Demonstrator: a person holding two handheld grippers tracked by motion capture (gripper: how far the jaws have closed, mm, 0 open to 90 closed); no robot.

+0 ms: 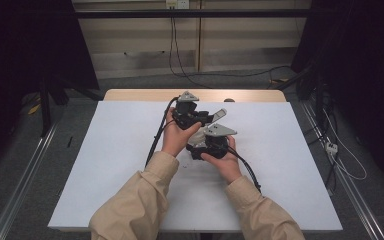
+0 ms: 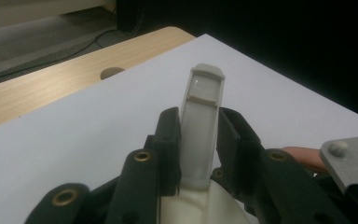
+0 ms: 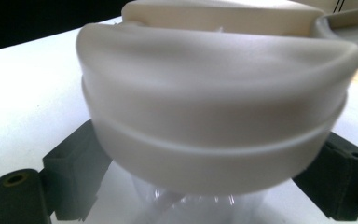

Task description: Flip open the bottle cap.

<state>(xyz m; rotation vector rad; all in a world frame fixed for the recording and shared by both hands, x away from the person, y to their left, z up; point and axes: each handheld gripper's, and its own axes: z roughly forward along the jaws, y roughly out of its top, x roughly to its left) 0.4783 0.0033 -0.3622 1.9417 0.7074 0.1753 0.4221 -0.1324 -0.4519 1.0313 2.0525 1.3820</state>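
Observation:
A container with a cream lid (image 3: 214, 93) and a clear body (image 3: 191, 200) is held up over the middle of the white sheet (image 1: 105, 165). Its lid (image 1: 198, 136) sits between the two hands in the high view. A grey-white flap (image 2: 203, 121) sticks up from the lid. My left gripper (image 2: 198, 116) has both pads against the sides of that flap (image 1: 220, 114). My right gripper (image 3: 200, 158) straddles the clear body just under the lid, and its pads stand off from the body. In the high view the left gripper (image 1: 200, 119) is farther away, and the right gripper (image 1: 202, 149) is nearer to the person.
The white sheet covers a wooden table whose bare far edge (image 1: 145, 95) has a round hole (image 2: 111, 72). Cables (image 1: 250, 170) trail from both grippers toward the person. Dark curtains and metal rails flank the table. The right gripper's grey plate (image 2: 349, 158) shows in the left gripper view.

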